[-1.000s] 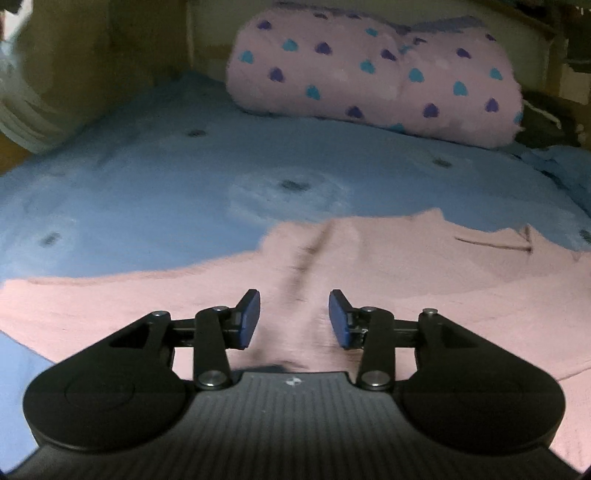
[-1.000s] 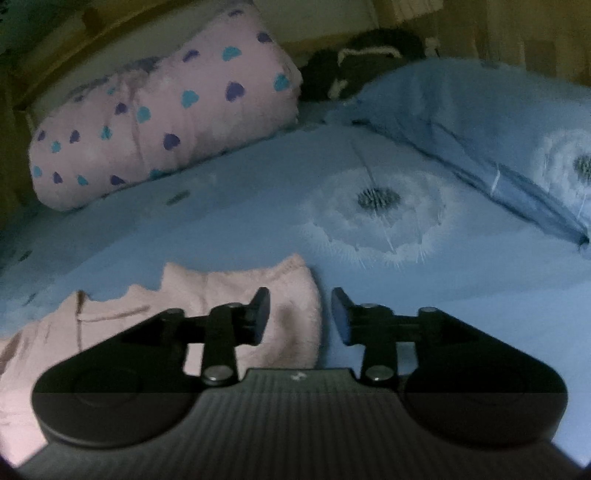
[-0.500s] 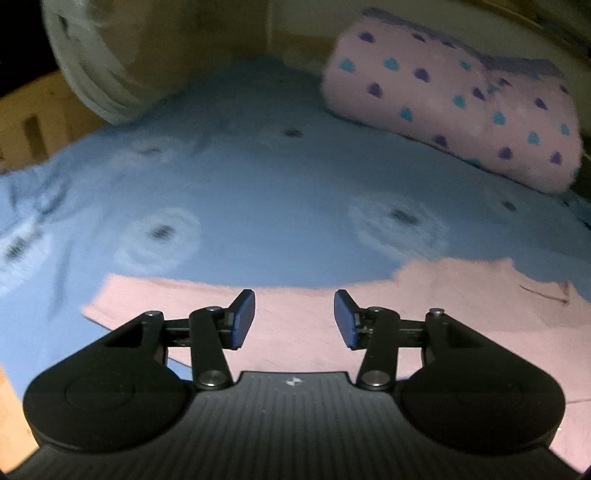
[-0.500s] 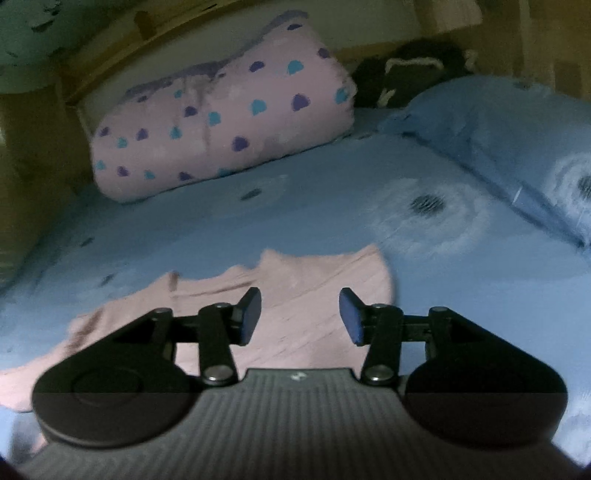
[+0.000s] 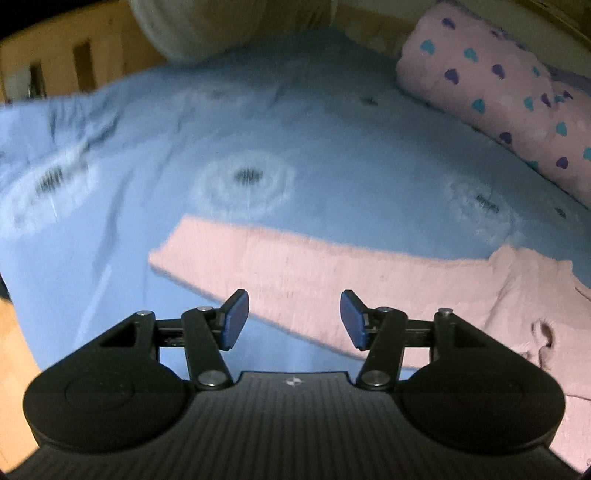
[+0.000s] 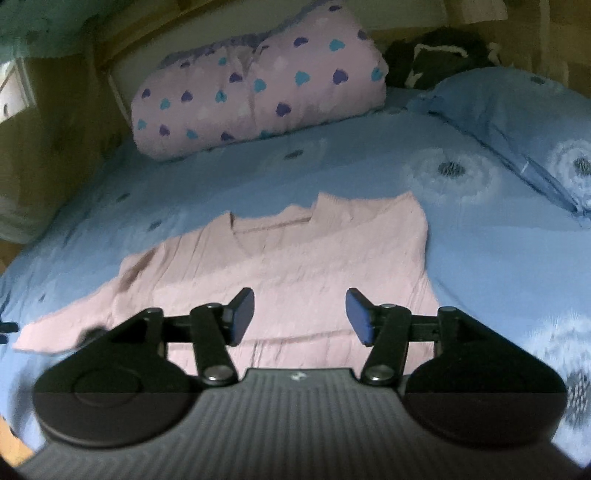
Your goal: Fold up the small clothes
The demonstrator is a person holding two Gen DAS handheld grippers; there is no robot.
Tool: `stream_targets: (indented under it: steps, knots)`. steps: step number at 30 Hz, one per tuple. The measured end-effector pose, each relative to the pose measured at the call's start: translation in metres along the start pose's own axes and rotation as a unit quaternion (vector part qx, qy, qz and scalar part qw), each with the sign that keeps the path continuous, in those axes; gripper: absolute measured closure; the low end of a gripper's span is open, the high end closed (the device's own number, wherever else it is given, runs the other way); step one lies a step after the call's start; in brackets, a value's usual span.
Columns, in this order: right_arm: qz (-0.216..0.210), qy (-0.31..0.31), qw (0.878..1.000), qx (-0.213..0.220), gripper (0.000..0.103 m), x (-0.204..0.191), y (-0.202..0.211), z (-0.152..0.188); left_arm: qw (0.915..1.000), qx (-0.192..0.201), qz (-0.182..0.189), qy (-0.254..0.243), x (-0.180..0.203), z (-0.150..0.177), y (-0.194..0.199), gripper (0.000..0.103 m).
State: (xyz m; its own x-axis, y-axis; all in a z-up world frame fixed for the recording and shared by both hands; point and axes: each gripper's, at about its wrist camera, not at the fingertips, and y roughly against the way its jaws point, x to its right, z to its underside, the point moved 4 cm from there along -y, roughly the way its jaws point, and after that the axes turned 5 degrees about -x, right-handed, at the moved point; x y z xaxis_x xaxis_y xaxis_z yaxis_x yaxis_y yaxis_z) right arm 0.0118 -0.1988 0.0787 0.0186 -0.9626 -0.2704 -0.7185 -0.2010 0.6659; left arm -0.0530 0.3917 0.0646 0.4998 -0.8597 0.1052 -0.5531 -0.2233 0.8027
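Note:
A pink long-sleeved top (image 6: pixel 295 254) lies flat on the blue bedsheet (image 6: pixel 480 258), neck hole away from me. Its right sleeve is folded in over the body; its left sleeve (image 5: pixel 288 266) stretches out straight to the left. My left gripper (image 5: pixel 293 319) is open and empty, hovering above that sleeve near its lower edge. My right gripper (image 6: pixel 299 315) is open and empty, hovering above the top's body.
A rolled pink blanket with hearts (image 6: pixel 258 85) lies at the head of the bed. A blue pillow (image 6: pixel 517 122) is at the right. A pale bundle (image 5: pixel 229 26) and wooden bed frame (image 5: pixel 55 66) stand at the far left.
The left gripper has swung left, from over the top's body to over the outstretched sleeve. The right gripper has pulled back and left, so the whole top's body now shows beyond it.

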Motion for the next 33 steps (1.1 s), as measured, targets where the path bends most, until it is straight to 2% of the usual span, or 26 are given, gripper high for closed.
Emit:
stream_targets:
  steps: [6, 11, 18, 23, 28, 33]
  knots:
    - [0.032, 0.025, 0.999, -0.014, 0.046, -0.014, -0.002, 0.026, 0.9984, -0.045, 0.015, 0.029, -0.006, 0.023, -0.045, 0.041]
    - [0.041, 0.005, 0.998, -0.042, 0.046, -0.012, -0.012, 0.046, 0.9987, -0.027, 0.032, 0.028, -0.005, 0.026, -0.052, 0.032]
    - [0.046, -0.006, 0.997, -0.065, 0.046, -0.021, -0.024, 0.065, 0.9954, -0.005, 0.064, 0.071, -0.004, 0.021, -0.063, 0.026]
    - [0.048, 0.001, 0.995, -0.083, 0.046, -0.029, -0.031, 0.078, 0.9956, 0.02, 0.064, 0.065, 0.001, 0.015, -0.079, 0.019]
    - [0.061, 0.029, 0.994, -0.084, 0.046, -0.034, -0.036, 0.091, 0.9969, 0.044, 0.05, 0.041, 0.005, 0.013, -0.089, 0.019]
    - [0.047, 0.005, 0.995, -0.087, 0.044, -0.027, -0.039, 0.091, 0.9958, 0.06, 0.042, 0.056, 0.004, 0.007, -0.097, 0.019]
